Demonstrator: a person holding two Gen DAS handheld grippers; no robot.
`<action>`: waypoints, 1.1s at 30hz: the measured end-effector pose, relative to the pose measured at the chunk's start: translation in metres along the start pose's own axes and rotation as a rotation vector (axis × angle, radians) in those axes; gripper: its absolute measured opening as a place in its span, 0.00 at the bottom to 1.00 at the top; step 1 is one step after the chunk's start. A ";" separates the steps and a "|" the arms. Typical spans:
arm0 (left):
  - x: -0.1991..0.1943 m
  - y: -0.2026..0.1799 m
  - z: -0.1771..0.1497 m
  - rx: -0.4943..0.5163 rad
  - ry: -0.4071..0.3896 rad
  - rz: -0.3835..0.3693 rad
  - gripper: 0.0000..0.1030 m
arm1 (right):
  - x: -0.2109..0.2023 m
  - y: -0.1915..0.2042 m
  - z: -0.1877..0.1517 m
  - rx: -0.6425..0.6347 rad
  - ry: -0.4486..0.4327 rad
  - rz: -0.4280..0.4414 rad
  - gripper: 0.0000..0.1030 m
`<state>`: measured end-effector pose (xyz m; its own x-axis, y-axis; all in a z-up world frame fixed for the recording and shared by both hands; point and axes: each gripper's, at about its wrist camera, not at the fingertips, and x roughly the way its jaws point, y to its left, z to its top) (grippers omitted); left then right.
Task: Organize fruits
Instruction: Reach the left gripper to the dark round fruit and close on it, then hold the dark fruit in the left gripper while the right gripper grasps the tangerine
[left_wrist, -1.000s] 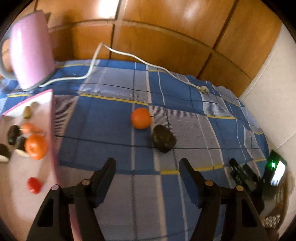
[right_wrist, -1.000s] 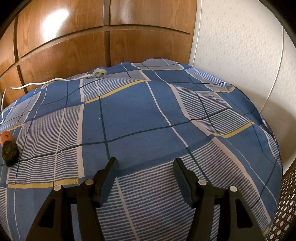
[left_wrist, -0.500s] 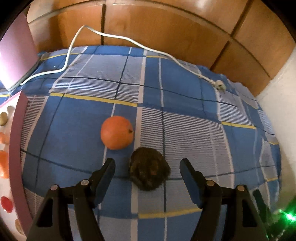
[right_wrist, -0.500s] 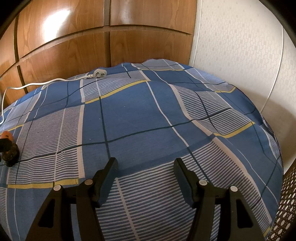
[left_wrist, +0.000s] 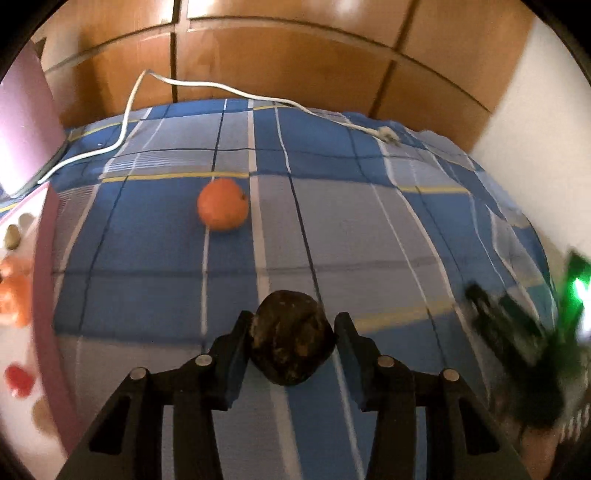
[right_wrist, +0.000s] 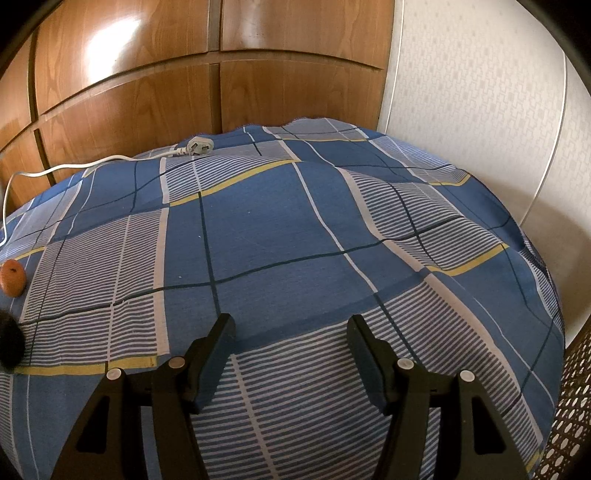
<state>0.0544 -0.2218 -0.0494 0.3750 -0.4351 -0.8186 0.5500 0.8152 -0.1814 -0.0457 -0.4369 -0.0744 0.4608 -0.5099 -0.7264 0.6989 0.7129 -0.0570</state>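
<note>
Your tray runs off the left edge, its fruits smeared by blur. The dark gear at right blurs too. In your right wrist view, the edge cuts the dark fruit.

No text, label, brand, number or sign can be read anywhere in either view.

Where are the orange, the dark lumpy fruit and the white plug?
orange (left_wrist: 222, 204), left wrist view, middle of its peel.
dark lumpy fruit (left_wrist: 291, 341), left wrist view, middle of its rough skin.
white plug (right_wrist: 199, 146), right wrist view, its body.
</note>
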 end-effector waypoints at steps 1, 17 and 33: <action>-0.008 0.000 -0.010 0.027 -0.011 0.000 0.44 | 0.000 0.000 0.000 0.000 0.000 0.000 0.62; -0.014 0.004 -0.056 0.115 -0.104 0.011 0.39 | 0.000 0.000 -0.001 -0.006 0.004 -0.004 0.62; -0.017 0.008 -0.066 0.136 -0.171 -0.029 0.39 | -0.028 0.050 0.030 -0.182 0.131 0.385 0.62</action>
<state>0.0035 -0.1825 -0.0735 0.4719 -0.5255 -0.7079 0.6539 0.7472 -0.1187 -0.0072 -0.4014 -0.0366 0.5873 -0.1331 -0.7983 0.3766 0.9180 0.1240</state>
